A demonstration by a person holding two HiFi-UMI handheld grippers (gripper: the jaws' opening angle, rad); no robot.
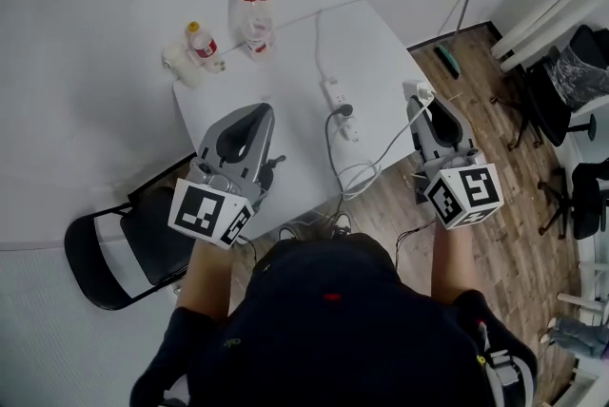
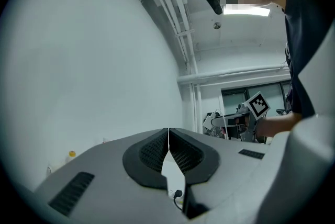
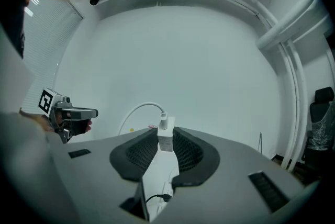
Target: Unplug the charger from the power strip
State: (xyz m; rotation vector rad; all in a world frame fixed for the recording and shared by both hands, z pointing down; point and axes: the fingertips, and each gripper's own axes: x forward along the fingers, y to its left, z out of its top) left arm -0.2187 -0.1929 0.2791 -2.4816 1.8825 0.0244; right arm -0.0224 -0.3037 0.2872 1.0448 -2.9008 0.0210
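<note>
Charger (image 3: 165, 142) is sitting pinched in the right claw (image 3: 166, 135), clear of the power strip (image 1: 334, 93) on the desk (image 1: 285, 82). Left claw (image 2: 168, 136) is resting closed, empty. Keeping its cable (image 3: 137, 110) slack looks wise.

The left gripper (image 1: 257, 113) and right gripper (image 1: 420, 103) are pale grey moulded shells, each with a black oval inset on top and black ribbed pads (image 2: 152, 150) at the jaws; behind each sits a white cube (image 1: 211, 213) printed with black square markers; behind the cubes, a dark short-sleeved top (image 1: 333, 324).
</note>
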